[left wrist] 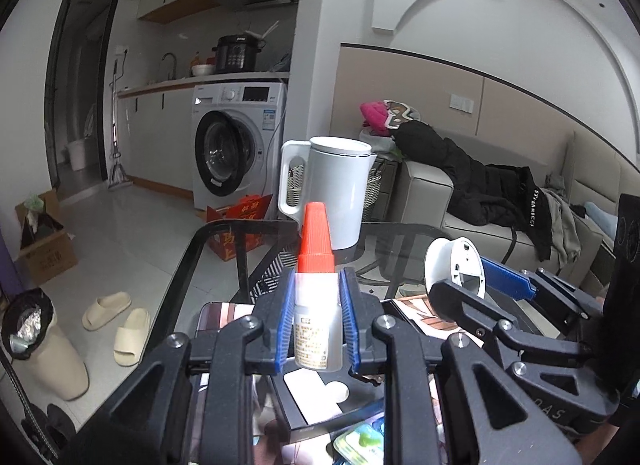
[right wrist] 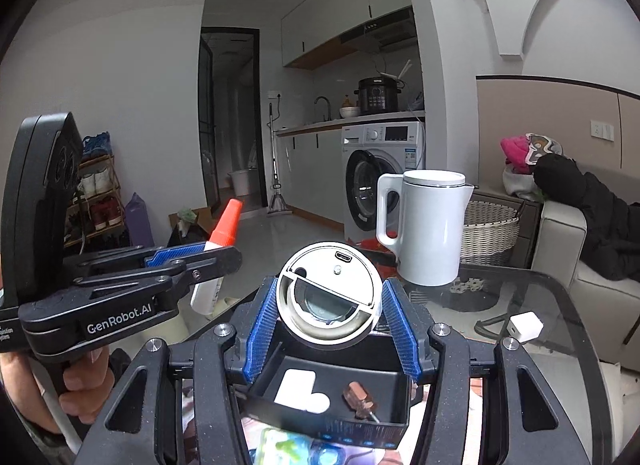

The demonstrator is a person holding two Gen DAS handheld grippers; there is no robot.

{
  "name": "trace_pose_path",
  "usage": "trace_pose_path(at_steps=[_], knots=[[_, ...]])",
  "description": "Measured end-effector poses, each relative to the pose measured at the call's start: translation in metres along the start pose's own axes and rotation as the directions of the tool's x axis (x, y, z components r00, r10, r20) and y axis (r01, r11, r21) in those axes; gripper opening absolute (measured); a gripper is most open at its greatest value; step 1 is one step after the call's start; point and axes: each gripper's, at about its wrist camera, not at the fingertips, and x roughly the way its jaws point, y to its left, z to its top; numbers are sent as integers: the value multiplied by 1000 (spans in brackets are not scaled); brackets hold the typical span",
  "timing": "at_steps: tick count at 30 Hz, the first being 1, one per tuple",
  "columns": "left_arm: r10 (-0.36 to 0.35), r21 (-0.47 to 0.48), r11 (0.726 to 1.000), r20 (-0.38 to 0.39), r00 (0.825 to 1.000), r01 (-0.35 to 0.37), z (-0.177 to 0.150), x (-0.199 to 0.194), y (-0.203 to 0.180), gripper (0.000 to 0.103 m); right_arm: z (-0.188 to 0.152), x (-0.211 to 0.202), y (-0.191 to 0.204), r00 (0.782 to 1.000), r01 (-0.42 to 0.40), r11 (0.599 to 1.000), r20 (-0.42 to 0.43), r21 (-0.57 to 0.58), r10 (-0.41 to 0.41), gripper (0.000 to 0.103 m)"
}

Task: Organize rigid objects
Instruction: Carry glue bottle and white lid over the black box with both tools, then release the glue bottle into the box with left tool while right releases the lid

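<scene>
My left gripper (left wrist: 317, 323) is shut on a small white glue bottle (left wrist: 318, 329) with a red pointed cap, held upright above a black open box (left wrist: 298, 413). In the right wrist view the same bottle (right wrist: 222, 239) shows at the left, tilted in the left gripper (right wrist: 208, 265), which a person's hand holds. My right gripper (right wrist: 330, 311) is shut on a round white device (right wrist: 328, 299) with a port on its rim, also above the black box (right wrist: 384, 381). That device (left wrist: 456, 271) appears at the right of the left wrist view. The box holds a white flat piece (right wrist: 300, 389) and a small brown screwdriver (right wrist: 360, 401).
A white kettle (right wrist: 428, 225) stands at the far side of the glass table (right wrist: 560, 305). A white charger cube (right wrist: 526, 327) lies on the glass at the right. Blister packs (left wrist: 360, 445) and printed papers lie near the box. A sofa with dark clothes is to the right.
</scene>
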Motion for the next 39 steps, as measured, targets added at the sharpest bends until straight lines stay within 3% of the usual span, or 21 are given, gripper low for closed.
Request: trace_pose_path(at_steps=[9,13,19,23,28,34,39], knots=[[-5,-13,1000,-96,995,4,-13,37,0,20,-6,47,-22,992,19,999,-129,49,-13,53],[-14,-45,999,-176,984,6,-23,55,0,20,-15,69,-30,974,5,997,-228,74,12,53],[14,-12,1000,-284,959,-19,-39,80,-6,20,-39,94,-38,932,34,995,-364,90,1,50],[12,-7,1000,-383,924,-16,-52,98,-11,19,-52,107,-45,903,49,992,-429,119,7,50],[37,20,999,-447,894,-32,-63,107,-15,18,-63,113,-44,881,53,994,-474,92,-3,50],[39,44,999,-478,878,-20,-66,109,-18,12,-66,114,-35,863,50,998,-504,25,-31,50],[20,65,998,-490,871,13,-66,109,-15,11,-69,110,-32,811,50,996,-584,71,1,49]])
